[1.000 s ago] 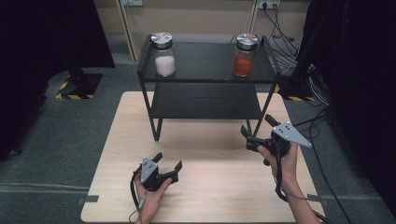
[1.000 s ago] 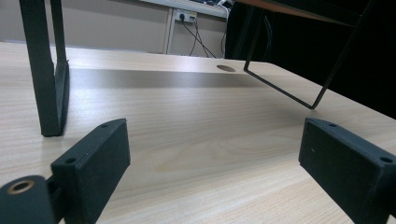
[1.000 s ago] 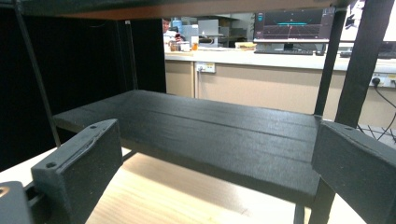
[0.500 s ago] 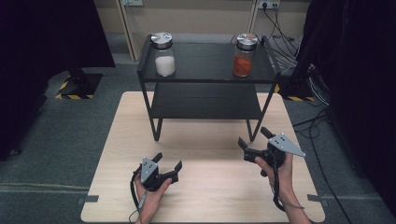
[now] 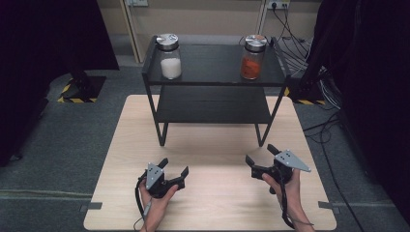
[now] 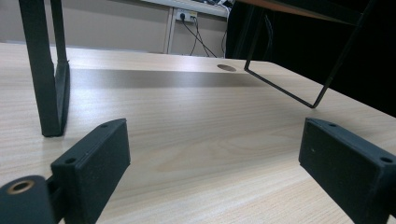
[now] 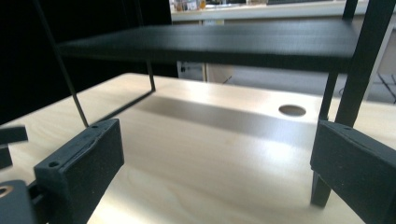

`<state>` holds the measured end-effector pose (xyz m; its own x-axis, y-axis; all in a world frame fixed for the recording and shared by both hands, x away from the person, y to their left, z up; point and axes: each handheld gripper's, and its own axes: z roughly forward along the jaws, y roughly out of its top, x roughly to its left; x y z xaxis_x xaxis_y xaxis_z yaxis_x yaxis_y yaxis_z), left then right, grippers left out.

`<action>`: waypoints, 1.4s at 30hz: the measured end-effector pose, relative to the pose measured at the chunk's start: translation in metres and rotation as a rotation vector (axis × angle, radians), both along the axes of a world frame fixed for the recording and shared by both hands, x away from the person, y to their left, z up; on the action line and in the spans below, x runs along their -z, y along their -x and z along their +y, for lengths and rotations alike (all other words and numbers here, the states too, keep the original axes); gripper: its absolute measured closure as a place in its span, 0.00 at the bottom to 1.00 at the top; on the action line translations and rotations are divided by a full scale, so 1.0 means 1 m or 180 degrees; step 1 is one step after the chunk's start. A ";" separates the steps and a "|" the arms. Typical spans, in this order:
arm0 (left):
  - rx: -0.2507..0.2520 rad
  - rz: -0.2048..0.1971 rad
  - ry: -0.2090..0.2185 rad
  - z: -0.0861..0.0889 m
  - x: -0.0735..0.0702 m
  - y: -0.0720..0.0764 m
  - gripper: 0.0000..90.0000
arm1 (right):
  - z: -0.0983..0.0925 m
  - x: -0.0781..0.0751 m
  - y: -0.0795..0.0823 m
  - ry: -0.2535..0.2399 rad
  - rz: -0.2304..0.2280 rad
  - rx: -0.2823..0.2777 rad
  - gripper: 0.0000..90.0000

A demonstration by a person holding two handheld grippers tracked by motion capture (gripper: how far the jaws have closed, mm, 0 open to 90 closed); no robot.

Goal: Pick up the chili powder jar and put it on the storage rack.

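Both grippers, left [image 5: 173, 171] and right [image 5: 261, 155], sat empty near tabletop's [image 5: 217, 203] front edge, fingers apart. Nearest: orange-filled glass jar [image 5: 252, 57] on black shelf's [image 5: 212, 77] top right corner. Likely heavy, slippery, fragile; grip mid-body.

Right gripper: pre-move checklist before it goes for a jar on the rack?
1. Right gripper jaws open, nothing between them: ok.
2. Left gripper jaws open, empty, low over the table: ok.
3. Orange-filled jar upright on the rack's top shelf, lid on: ok.
4. White-filled jar upright, well apart from the orange one: ok.
5. Rack leg close ahead of the right gripper: not ok, steer around it.
6. Lid tightness: cannot tell.
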<state>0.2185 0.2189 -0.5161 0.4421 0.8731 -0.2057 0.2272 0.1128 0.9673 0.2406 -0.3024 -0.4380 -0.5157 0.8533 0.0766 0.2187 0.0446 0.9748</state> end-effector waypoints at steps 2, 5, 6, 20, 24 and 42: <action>0.0000 0.0002 0.0002 0.000 0.000 0.000 0.09 | 0.000 0.006 0.001 0.0022 0.0058 -0.0010 0.03; -0.0003 -0.0003 0.0001 0.000 0.000 0.000 0.09 | -0.001 0.015 0.002 0.0003 0.0123 -0.0004 0.03; -0.0003 -0.0003 0.0001 0.000 0.000 0.000 0.09 | -0.001 0.017 0.002 -0.0011 0.0140 0.0003 0.04; -0.0004 0.0004 -0.0001 0.000 0.000 0.000 0.09 | -0.007 0.042 0.011 -0.0022 0.0289 0.0077 0.05; -0.0003 0.0007 0.0002 0.000 0.000 0.000 0.09 | -0.006 0.046 0.012 0.0038 0.0299 0.0079 0.05; 0.0012 0.0009 0.0005 0.001 0.000 -0.001 0.09 | -0.010 0.054 0.019 -0.0073 0.0197 0.0115 0.05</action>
<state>0.2191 0.2197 -0.5159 0.4448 0.8711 -0.2083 0.2303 0.1135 0.9665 0.2216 -0.3121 -0.4923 -0.4784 0.8689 0.1273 0.2798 0.0134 0.9600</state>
